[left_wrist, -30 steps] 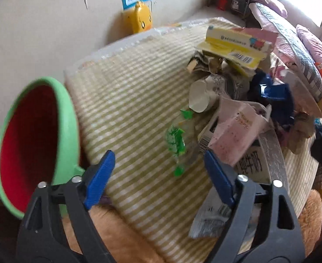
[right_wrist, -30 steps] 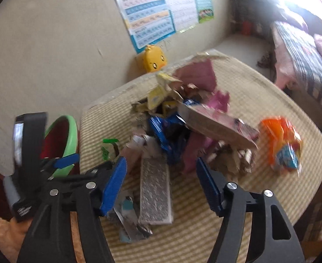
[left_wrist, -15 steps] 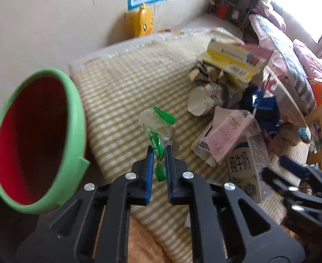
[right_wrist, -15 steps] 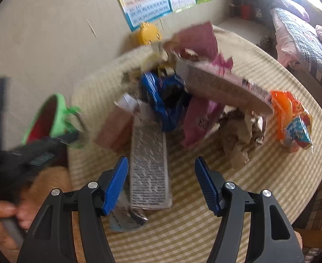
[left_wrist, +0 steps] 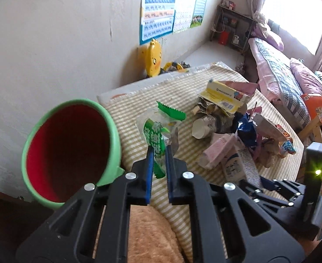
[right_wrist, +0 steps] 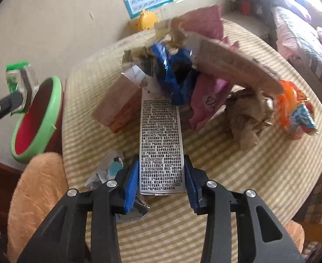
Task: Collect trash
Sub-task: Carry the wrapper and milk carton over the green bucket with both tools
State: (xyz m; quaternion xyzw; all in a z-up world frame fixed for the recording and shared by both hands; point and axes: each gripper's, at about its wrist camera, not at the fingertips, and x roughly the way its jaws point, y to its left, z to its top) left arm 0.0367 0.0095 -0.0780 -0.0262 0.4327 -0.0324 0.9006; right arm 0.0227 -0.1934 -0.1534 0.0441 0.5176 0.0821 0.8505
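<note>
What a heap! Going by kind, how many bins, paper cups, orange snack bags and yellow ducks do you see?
Green bin: 1
Paper cup: 1
Orange snack bag: 1
Yellow duck: 1
Total: 4

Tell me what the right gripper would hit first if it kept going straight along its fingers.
The right gripper is closing around the flattened silver carton, which already lies between its fingers. Going straight on, it would likely run along that carton into the blue wrapper; depth is uncertain.
</note>
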